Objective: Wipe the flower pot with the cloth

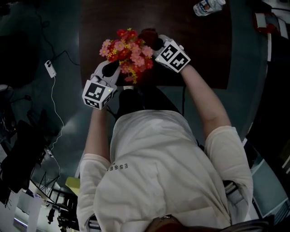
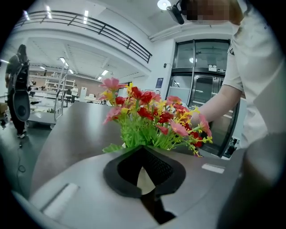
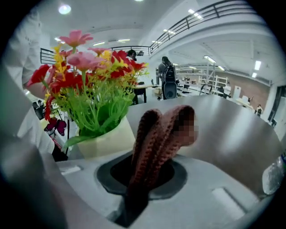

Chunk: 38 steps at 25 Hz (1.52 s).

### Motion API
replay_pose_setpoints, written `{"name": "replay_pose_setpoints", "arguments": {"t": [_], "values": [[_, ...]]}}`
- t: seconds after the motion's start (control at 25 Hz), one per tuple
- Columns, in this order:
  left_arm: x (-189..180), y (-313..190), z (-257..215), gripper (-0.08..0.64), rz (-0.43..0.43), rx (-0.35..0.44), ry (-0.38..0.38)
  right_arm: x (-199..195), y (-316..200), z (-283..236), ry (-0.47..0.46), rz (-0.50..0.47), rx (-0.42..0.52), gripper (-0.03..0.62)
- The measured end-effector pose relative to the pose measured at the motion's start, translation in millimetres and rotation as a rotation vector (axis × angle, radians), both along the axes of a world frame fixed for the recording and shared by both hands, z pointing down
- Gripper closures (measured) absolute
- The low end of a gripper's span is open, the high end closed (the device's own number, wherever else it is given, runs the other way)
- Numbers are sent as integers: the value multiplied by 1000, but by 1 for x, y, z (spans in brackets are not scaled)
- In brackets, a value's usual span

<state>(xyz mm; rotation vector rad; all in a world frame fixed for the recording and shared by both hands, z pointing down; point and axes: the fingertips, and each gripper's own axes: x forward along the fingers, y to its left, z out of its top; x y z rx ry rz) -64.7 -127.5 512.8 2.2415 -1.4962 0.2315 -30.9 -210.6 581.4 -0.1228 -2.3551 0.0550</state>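
The cream flower pot (image 3: 107, 139) with red, pink and yellow flowers (image 1: 128, 50) stands near the front edge of the dark table (image 1: 206, 50). My left gripper (image 1: 117, 69) is at the pot's left side. In the left gripper view its pads are closed on a thin cream piece of the pot (image 2: 144, 179), under the green stems. My right gripper (image 1: 153, 44) is just right of the flowers, shut on a brown knitted cloth (image 3: 161, 129) that sticks up folded from its jaws. In the right gripper view the cloth is close to the pot's side; I cannot tell whether they touch.
A clear plastic bottle (image 1: 208, 6) lies at the table's far right. A white device on a cable (image 1: 50, 68) lies on the floor to the left. My body stands against the table's near edge. In the background are shelves and people.
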Motion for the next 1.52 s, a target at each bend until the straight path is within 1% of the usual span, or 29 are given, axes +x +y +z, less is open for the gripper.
{"name": "replay_pose_setpoints", "arguments": {"t": [0.12,0.28,0.56,0.64,0.76,0.88,0.96,1.08,1.16,1.24,1.32,1.44,1.52], "values": [[-4,-4,-1,548,-5,-7,-1,0,1,1,7,-30,-17,546],[-6,-5,0,548,-2,-5,-2,11,10,5,17,-30,-31,546],[-6,-8,0,548,17,-4,-22,29,34,3,53,-15,-8,546],[-6,-8,0,548,26,-10,-40,36,46,3,72,-20,-6,546],[-7,-8,-1,548,38,-5,-31,43,64,3,96,-13,-5,546],[-6,-7,-3,549,53,0,-32,47,88,2,99,6,-29,546],[-5,-6,-1,551,71,11,-35,48,106,2,89,-7,-45,546],[-6,-3,0,551,79,6,-36,51,119,5,100,-36,-18,546],[-4,0,-1,551,82,2,-50,55,113,4,103,-26,-7,546],[-2,3,-6,551,68,11,-42,58,99,-2,95,-21,2,546],[-1,6,-10,551,35,12,-25,59,80,-7,91,-34,14,546],[-1,6,-6,551,-24,-10,-4,57,48,-9,87,-65,28,546],[-2,5,-5,551,-67,-20,9,50,27,-11,83,-108,34,546]]}}
